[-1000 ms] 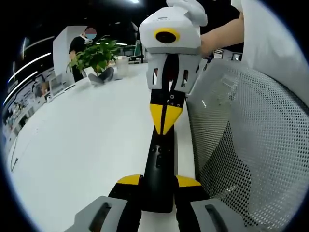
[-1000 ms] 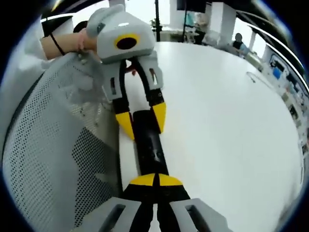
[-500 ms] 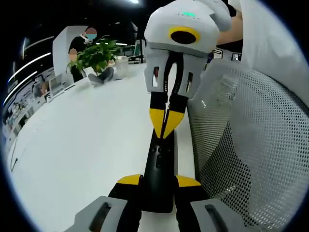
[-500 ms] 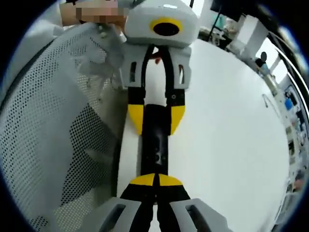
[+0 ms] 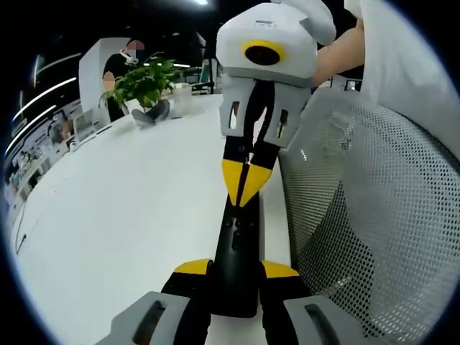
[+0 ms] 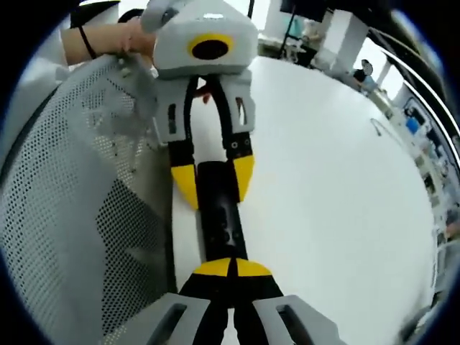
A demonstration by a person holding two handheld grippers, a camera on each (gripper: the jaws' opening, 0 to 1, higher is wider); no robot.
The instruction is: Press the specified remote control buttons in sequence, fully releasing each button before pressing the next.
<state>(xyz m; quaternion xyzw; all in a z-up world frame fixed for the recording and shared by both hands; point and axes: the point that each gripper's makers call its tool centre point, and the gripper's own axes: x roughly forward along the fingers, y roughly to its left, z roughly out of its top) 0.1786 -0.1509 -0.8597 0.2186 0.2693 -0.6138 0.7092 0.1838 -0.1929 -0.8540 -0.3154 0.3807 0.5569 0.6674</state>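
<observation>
Left gripper view: left gripper (image 5: 234, 277) clamps a black remote control (image 5: 237, 248) over a white table (image 5: 122, 223); right gripper (image 5: 246, 188), jaws together, apparently presses its buttons.

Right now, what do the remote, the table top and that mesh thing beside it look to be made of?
Remote control: black, matte, probably plastic; dull sheen, small moulded buttons.
Table: white, smooth, likely laminate; soft glare, no grain.
Mesh chair back: grey woven mesh, apparently synthetic fabric; regular holes, see-through.
</observation>
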